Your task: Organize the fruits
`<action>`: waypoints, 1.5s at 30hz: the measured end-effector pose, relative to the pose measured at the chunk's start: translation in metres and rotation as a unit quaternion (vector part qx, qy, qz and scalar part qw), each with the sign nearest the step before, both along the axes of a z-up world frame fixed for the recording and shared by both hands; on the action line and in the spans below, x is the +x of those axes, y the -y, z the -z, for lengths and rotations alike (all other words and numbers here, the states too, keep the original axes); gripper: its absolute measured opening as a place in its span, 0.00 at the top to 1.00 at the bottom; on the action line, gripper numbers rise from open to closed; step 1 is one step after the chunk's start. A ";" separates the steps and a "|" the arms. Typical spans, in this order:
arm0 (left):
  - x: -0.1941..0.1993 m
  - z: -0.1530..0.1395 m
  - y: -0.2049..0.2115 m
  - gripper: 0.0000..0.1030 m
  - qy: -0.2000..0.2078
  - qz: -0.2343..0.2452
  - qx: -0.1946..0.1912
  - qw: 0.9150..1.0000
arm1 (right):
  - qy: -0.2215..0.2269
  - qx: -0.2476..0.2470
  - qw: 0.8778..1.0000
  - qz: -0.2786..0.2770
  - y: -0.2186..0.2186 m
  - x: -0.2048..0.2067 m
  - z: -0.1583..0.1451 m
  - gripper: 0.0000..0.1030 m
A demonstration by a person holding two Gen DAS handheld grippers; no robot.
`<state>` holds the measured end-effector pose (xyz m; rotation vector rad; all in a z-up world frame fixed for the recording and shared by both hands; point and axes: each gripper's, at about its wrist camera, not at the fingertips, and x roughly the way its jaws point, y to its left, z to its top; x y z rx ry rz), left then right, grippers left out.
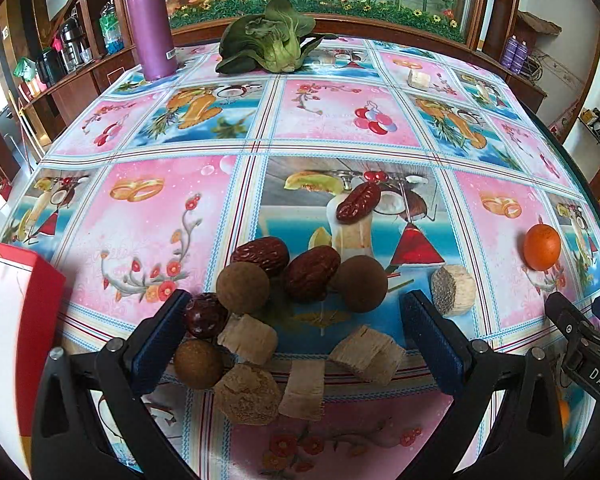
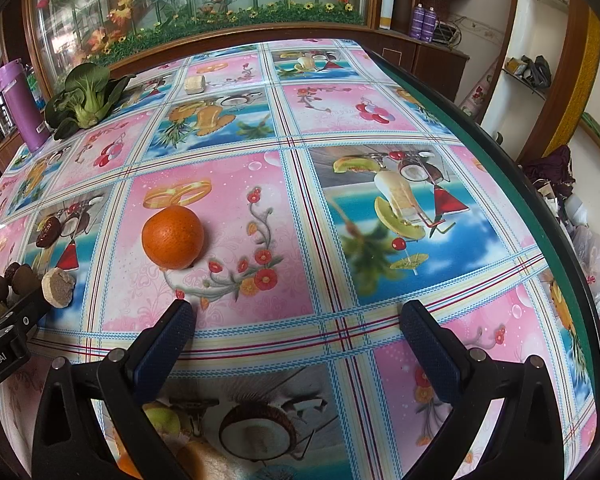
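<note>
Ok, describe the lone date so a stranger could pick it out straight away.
Start from the patterned tablecloth and find the cluster of fruit just ahead of the open left gripper. Look just beyond that cluster, on the printed drink picture: the lone date lies there. It is dark red, wrinkled and elongated, and unlike the other dates it touches nothing.

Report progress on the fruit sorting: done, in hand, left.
Done: red dates and brown round fruits sit clustered near the left tongs. In hand: nothing; both the left and the right tongs are open and empty. Left: the orange lies apart, and one red date lies beyond the cluster.
</note>
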<state>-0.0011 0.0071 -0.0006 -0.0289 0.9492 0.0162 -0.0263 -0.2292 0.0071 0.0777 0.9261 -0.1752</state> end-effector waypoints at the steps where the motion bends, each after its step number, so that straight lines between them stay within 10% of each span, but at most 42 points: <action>1: 0.000 0.000 -0.001 0.00 0.000 0.000 0.000 1.000 | 0.000 0.000 1.000 0.000 -0.001 0.000 0.000 0.00; 25: -0.003 -0.004 -0.002 0.00 -0.007 -0.005 0.002 1.000 | -0.001 0.000 1.000 0.000 0.000 0.000 -0.001 0.00; 45: -0.112 -0.084 -0.025 0.00 0.122 -0.038 0.034 0.991 | 0.104 0.038 0.986 -0.125 -0.039 -0.089 -0.064 0.01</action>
